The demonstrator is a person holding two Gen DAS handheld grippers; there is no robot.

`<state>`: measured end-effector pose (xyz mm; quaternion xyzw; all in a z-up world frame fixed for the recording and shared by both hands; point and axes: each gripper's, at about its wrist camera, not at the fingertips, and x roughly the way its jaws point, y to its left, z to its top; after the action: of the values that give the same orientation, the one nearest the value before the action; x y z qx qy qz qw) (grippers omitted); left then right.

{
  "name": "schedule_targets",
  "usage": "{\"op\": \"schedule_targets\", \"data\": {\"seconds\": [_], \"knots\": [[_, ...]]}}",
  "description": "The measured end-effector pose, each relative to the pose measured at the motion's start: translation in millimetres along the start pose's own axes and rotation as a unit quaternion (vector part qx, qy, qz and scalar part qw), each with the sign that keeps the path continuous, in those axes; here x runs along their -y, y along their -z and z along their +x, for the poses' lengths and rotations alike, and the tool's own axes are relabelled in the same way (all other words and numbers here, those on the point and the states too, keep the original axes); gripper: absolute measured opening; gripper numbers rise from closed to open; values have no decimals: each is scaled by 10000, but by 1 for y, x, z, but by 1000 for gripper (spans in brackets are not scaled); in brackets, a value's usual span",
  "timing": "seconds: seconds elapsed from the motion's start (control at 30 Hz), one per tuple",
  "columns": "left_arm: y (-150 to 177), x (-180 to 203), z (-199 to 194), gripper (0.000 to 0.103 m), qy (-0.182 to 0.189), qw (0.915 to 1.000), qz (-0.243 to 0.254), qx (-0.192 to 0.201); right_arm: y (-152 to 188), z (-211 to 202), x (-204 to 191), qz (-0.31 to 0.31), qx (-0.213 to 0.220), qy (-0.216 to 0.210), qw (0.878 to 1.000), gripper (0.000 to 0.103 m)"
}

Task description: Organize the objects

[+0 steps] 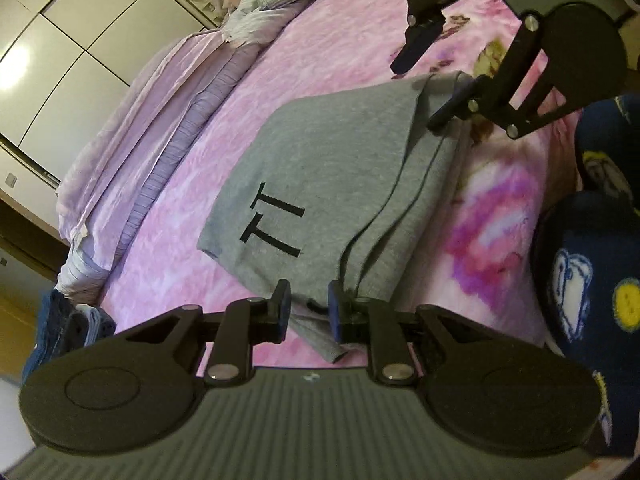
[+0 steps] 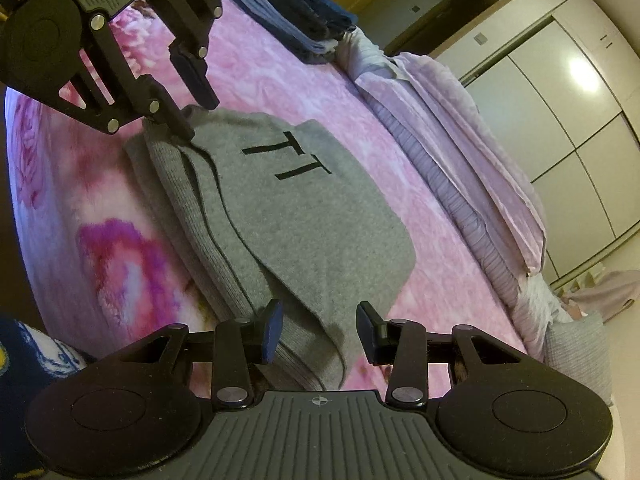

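- Two grippers stand at the near corners of the folded grey garment, which lies flat on the pink floral bedspread with its "TT" mark upward.
- Left gripper: fingers released and only slightly parted. One corner of the garment sits between the pads, and one pad appears to brush the folded edge.
- Right gripper: fingers released and roughly half spread. They straddle the other corner without pressing on it.
- Hazard 1: a pad drags the cloth as it pulls away. The cause would be the narrow gap on the left, which leaves little room around the layered edge.
- Hazard 2: the top flap slides off the layers beneath it. Its dark-trimmed edges lie loose and stepped, so a sideways nudge may undo the fold.
- Hazard 3: a fresh grip catches only the upper layers. The bundle looks thick at the corners, and lifting it that way would let the lower folds drop open.
- Hazard 4: the two sides lift unevenly. If one gripper closes before the other, the garment may skew or sag in the middle.
- Hazard 5: a long carry. The stack of folded clothes sits well apart at the far edge of the bed, so a weak hold has time to fail.
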<state>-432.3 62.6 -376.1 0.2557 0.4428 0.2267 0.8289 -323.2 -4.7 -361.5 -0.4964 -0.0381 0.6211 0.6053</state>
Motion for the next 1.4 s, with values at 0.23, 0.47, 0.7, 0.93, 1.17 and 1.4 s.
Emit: {"op": "schedule_targets", "data": {"seconds": [0.23, 0.47, 0.7, 0.93, 1.17, 1.4], "knots": [[2, 11, 6, 18, -136, 9986, 509, -22, 1, 0, 2, 9, -14, 44, 10000, 38], [13, 12, 14, 15, -145, 9987, 497, -14, 4, 7, 4, 105, -32, 113, 9999, 38], [23, -12, 7, 1, 156, 9976, -676, -2, 11, -5, 8, 154, 244, 299, 9991, 0], [33, -26, 3, 1, 718, 9770, -2009, 58, 32, -9, -3, 68, 114, 84, 9999, 0], [32, -54, -13, 3, 861, 9641, -2513, -23, 15, -26, 47, 1278, -146, -823, 9883, 9], [21, -85, -9, 4, 1133, 9105, -3964, 318, 30, -12, 113, 4767, 239, -1352, 8683, 21]]}}
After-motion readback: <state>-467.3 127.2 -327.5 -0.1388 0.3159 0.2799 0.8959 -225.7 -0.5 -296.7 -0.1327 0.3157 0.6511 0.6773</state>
